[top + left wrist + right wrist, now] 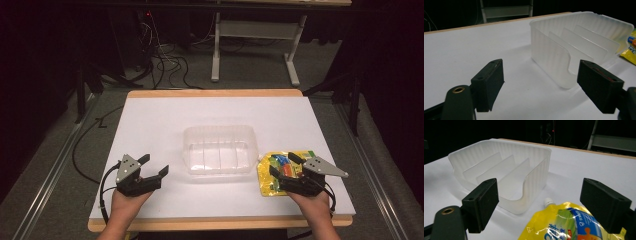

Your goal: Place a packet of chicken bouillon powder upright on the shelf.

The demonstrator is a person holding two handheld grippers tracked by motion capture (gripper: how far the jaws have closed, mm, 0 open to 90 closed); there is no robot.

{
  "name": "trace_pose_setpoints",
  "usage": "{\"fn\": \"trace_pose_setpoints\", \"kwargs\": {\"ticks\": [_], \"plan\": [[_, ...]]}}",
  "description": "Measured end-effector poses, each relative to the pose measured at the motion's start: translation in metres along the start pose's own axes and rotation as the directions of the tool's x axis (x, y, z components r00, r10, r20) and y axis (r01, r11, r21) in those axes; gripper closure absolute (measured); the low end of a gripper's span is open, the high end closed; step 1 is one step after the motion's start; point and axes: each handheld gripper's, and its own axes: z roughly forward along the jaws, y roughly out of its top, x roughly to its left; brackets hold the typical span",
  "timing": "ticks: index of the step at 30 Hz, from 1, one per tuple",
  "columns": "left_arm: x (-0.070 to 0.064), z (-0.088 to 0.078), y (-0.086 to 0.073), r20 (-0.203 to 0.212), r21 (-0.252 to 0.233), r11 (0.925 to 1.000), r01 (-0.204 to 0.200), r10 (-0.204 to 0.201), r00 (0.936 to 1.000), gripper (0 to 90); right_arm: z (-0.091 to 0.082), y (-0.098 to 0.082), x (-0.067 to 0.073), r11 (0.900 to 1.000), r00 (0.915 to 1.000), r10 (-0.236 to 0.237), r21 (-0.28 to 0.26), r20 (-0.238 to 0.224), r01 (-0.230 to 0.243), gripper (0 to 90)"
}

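Yellow spouted pouch (pixel 571 225) with a white cap, lying flat on the white counter (pixel 150 125) just right of the translucent ribbed plastic bin (pixel 219 150); its print shows blue, green and orange panels with white lettering too partial to read. Right hand-held gripper (pixel 287 166) hovers over the pouch, jaws spread, nothing pinched. Left hand-held gripper (pixel 154 166) sits near the bin's left end above bare counter, jaws likewise spread and empty.

We've got a frosted clear bin (pixel 219 150), a bright yellow pouch (pixel 564 225) with blue-green print, and a white table (pixel 150 125).
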Motion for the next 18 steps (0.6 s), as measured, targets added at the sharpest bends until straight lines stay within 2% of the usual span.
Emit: {"fn": "trace_pose_setpoints", "kwargs": {"ticks": [11,18], "plan": [[0.0005,0.0036,-0.0021,0.006,0.026,0.9996,-0.004,0.003,1.0,22.4,-0.0039,-0.0035,-0.0033,1.0,0.9999,-0.007,0.012,0.011,0.007,16.0],[-0.0013,0.0072,-0.0016,0.025,0.034,0.9994,-0.008,0.007,0.9997,22.4,-0.0065,-0.0091,-0.0086,0.999,0.999,-0.016,0.049,0.042,0.014,16.2]]}}
